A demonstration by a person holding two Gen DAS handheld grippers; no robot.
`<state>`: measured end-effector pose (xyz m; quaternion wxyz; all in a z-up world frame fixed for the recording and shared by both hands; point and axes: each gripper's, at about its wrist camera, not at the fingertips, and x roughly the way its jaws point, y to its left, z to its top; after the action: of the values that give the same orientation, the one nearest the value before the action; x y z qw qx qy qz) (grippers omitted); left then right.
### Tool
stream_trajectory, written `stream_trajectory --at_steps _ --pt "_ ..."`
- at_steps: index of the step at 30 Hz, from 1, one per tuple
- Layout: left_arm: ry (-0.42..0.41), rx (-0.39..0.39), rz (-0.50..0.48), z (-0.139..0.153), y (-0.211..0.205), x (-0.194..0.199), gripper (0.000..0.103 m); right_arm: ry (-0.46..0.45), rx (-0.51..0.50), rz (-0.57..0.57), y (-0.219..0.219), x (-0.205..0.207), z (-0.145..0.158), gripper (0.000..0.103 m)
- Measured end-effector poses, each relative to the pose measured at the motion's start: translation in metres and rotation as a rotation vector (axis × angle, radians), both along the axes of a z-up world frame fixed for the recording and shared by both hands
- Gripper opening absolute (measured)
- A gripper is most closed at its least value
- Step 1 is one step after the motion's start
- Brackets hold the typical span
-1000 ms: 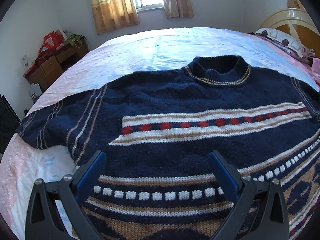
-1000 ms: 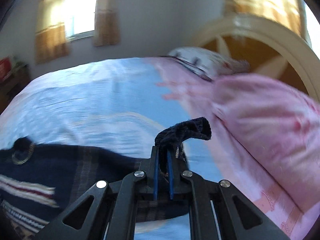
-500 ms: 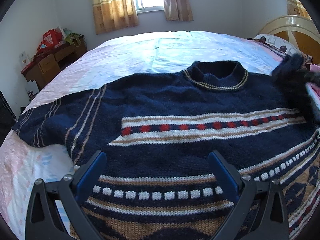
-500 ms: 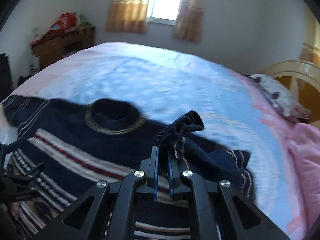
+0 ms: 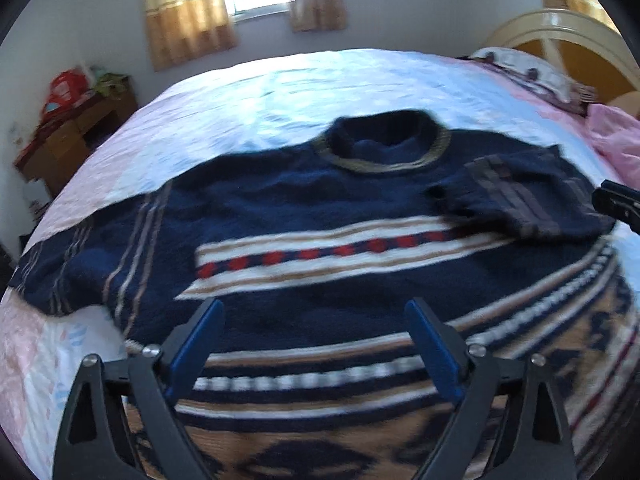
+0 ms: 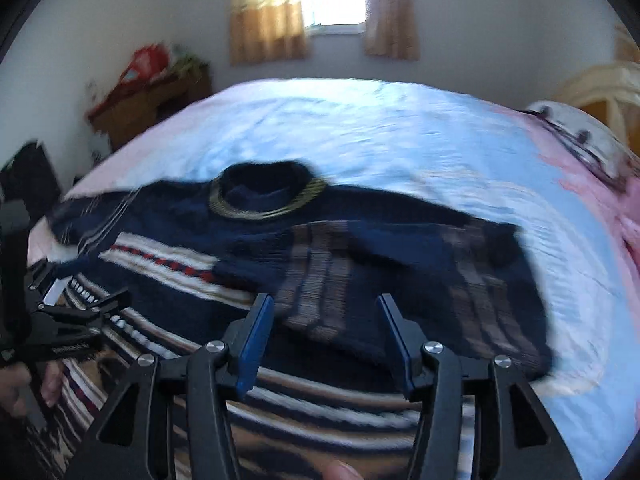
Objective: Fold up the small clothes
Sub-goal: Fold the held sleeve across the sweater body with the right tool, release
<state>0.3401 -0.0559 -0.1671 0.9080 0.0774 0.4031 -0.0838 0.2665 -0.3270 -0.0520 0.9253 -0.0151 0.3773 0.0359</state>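
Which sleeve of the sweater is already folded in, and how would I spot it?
Start at the bed and the navy sweater spread across it, then find the collar. The folded sleeve lies just right of the collar, doubled over the chest. Unlike the other sleeve, stretched out flat, its striped cuff points toward the sweater's middle.

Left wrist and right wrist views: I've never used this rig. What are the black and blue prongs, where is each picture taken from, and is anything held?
No robot here: a person holds a two-finger tool in each hand, with a fisheye camera on each looking along the fingers. The prongs at the bottom are those fingers. One view shows the left tool, the other the right tool. Both hang open over a navy patterned sweater spread on the bed. Its right sleeve lies folded across the chest. Nothing is held.
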Motion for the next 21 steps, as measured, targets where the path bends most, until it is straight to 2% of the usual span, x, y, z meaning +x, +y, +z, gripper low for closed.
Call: stream_trajectory --at_steps 4,7,10,12,13,15,18,19,20,21 --pt "-0.013 -0.010 -0.098 0.020 -0.042 0.000 0.094 -0.067 -0.011 -0.142 -0.056 -0.018 0.009 0.061" --pt "-0.008 -0.008 -0.121 0.023 -0.071 0.014 0.094 -0.093 0.030 -0.219 -0.085 -0.028 0.012 0.062" --pt "0.073 -0.040 -0.104 0.014 -0.086 0.037 0.094 -0.128 0.071 -0.257 -0.104 -0.039 0.015 0.062" --pt "0.129 -0.058 -0.081 0.005 -0.092 0.052 0.088 -0.142 0.079 -0.268 -0.108 -0.041 0.011 0.062" --pt "0.149 -0.054 -0.064 0.000 -0.096 0.060 0.082 -0.143 0.084 -0.271 -0.110 -0.041 0.008 0.062" --pt "0.216 -0.096 -0.055 -0.011 -0.101 0.075 0.081 -0.140 0.092 -0.277 -0.115 -0.040 0.002 0.062" --pt "0.259 -0.211 -0.044 -0.018 -0.103 0.085 0.061 -0.133 0.094 -0.278 -0.119 -0.039 -0.005 0.062" --pt "0.266 -0.261 -0.046 -0.018 -0.103 0.087 0.041 -0.130 0.095 -0.282 -0.120 -0.039 -0.007 0.062" --pt "0.270 -0.293 -0.060 -0.017 -0.104 0.088 0.016 -0.128 0.096 -0.290 -0.121 -0.039 -0.009 0.062" --pt "0.264 -0.304 -0.077 -0.013 -0.106 0.086 0.015 -0.124 0.099 -0.296 -0.123 -0.039 -0.010 0.062"
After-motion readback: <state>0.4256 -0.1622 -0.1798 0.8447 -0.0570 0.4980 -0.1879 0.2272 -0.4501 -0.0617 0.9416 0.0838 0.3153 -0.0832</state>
